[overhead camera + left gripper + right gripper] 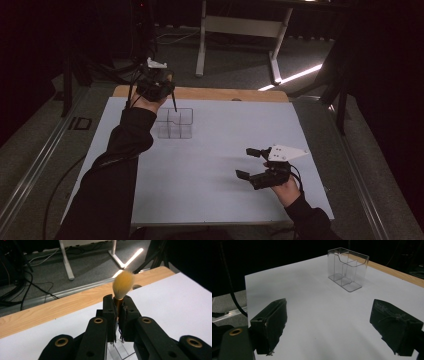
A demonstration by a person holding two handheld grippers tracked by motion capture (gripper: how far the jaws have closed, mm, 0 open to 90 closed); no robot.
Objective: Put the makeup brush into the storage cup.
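Brush poised over the clear organiser

The left gripper [119, 315], jaws clamped on the brush [122, 286] with bristles up, should sink its handle straight into one compartment of the organiser [175, 123]; the right gripper [250, 162] waits wide open, empty

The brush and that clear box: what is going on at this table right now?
A person holds a gripper in each hand. The left gripper is shut on a brush, bristles up, with its handle hanging over the clear divided box. The right gripper rests open above the white table, holding nothing.
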